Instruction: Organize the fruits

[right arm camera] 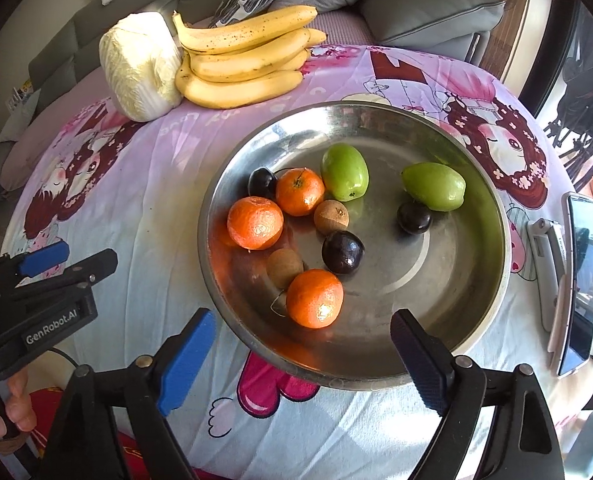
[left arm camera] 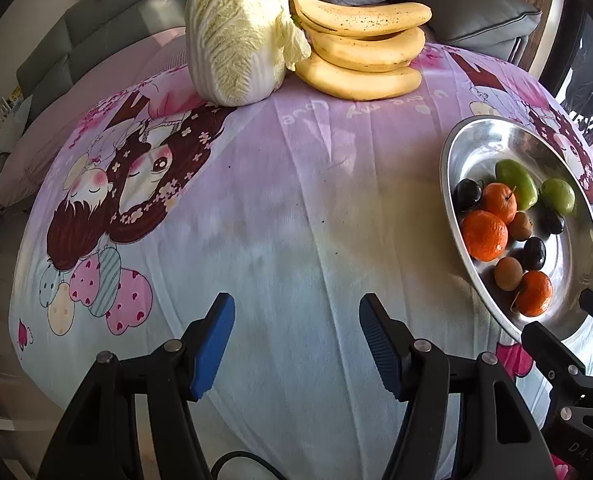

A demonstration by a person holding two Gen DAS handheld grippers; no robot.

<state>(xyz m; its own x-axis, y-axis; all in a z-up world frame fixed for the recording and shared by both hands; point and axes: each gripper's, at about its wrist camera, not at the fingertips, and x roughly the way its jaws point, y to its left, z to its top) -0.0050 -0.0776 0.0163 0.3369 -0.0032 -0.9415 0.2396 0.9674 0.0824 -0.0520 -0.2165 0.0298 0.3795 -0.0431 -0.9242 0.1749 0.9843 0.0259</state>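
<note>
The right gripper (right arm camera: 302, 354) hung spread wide and empty over the near rim of the steel bowl (right arm camera: 492, 200), with nothing between its blue pads. The left gripper (left arm camera: 294, 346) was parted too, holding nothing, above bare tablecloth (left arm camera: 280, 208) just beside the bowl.

Inside that bowl lay three oranges, the nearest (right arm camera: 314, 298) right under the right claw, plus two green fruits (right arm camera: 344, 172), three dark plums (right arm camera: 342, 252) and two small brown fruits (right arm camera: 330, 217). By my reading the small fruit was gathered.

The bananas (left arm camera: 362, 50) sat well apart at the far edge, touching a napa cabbage (left arm camera: 234, 36), so that bunch was likely what remained.

Only the right wrist view showed a phone (right arm camera: 582, 276) on a stand beside the bowl, and a bare hand (right arm camera: 10, 408) under the left tool. The left view gave the closer look at the bananas.
</note>
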